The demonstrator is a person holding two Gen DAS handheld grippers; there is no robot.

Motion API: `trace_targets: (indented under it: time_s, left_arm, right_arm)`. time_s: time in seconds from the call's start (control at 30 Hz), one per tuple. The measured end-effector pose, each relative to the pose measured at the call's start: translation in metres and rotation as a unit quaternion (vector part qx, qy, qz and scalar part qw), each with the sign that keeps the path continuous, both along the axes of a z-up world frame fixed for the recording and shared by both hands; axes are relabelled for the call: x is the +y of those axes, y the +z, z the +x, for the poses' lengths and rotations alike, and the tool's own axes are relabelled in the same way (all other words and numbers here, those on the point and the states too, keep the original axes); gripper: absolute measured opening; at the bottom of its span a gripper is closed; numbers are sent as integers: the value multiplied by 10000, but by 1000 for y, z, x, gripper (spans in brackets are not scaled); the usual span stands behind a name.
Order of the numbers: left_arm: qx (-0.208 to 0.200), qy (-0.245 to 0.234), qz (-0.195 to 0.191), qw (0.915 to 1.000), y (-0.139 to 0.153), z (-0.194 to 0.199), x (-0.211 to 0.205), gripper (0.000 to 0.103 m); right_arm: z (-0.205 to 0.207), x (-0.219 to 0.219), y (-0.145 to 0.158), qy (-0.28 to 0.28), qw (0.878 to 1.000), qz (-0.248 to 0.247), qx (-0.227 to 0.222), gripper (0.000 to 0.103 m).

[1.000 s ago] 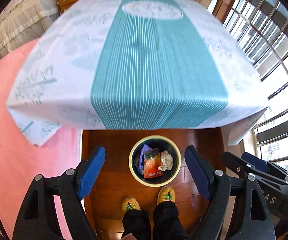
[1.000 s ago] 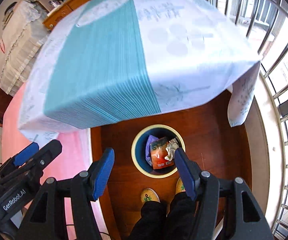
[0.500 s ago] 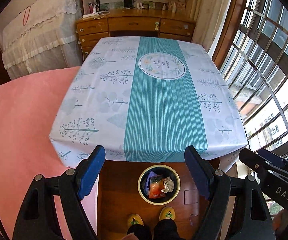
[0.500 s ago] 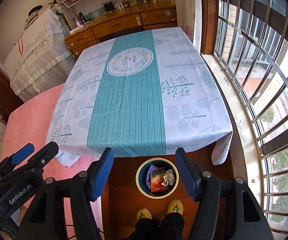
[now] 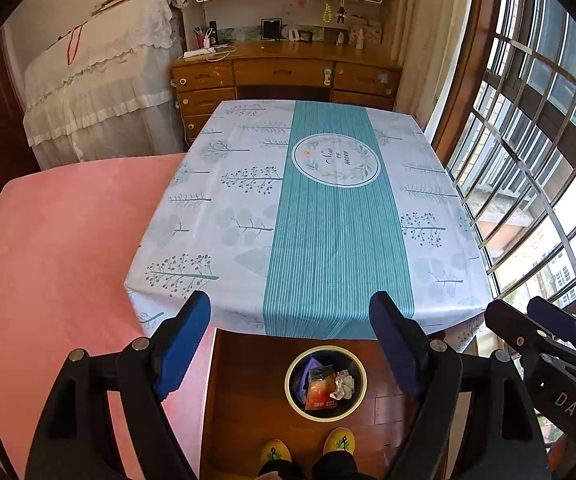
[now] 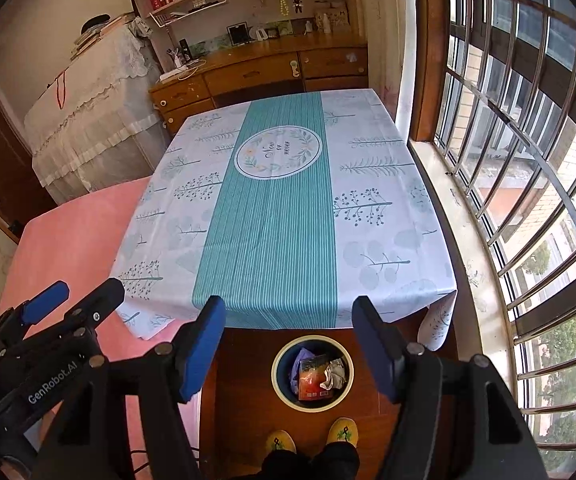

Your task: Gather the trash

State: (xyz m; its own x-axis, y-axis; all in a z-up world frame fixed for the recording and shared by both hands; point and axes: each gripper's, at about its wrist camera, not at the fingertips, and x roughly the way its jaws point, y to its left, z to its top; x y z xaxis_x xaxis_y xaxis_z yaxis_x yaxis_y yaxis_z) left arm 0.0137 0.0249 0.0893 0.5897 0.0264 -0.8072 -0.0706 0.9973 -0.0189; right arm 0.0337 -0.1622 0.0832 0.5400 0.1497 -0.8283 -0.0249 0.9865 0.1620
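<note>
A round bin (image 5: 325, 412) with a pale rim stands on the wooden floor in front of the table, also in the right wrist view (image 6: 312, 402). It holds an orange wrapper (image 5: 317, 390), crumpled white paper (image 5: 343, 386) and something purple (image 5: 303, 372). My left gripper (image 5: 289, 346) is open and empty, high above the bin and the table's near edge. My right gripper (image 6: 288, 346) is open and empty at the same height, to the right of the left one. The table (image 5: 224, 240) has a white and teal cloth with nothing on it.
A pink bed (image 5: 48, 260) lies left of the table. A barred window (image 6: 527, 160) runs along the right. A wooden dresser (image 5: 284, 76) and a lace-covered cabinet (image 5: 100, 92) stand behind the table. The person's yellow slippers (image 5: 337, 442) are by the bin.
Both grippers have risen well above the table and tilted up; the bin now looks smaller and the whole room shows. Both stayed open and empty.
</note>
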Motion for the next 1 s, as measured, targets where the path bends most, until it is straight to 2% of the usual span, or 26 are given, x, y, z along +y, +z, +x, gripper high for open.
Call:
trace_targets:
  time_s: [0.33, 1.0]
  left_arm:
    - [-65, -23, 29, 10000, 3, -1, 0, 80]
    - [70, -177, 162, 9997, -2, -3, -7, 80]
  right_arm:
    - [-3, 3, 10, -5, 9997, -91, -209, 66]
    - [-6, 4, 3, 48, 9999, -82, -78, 67]
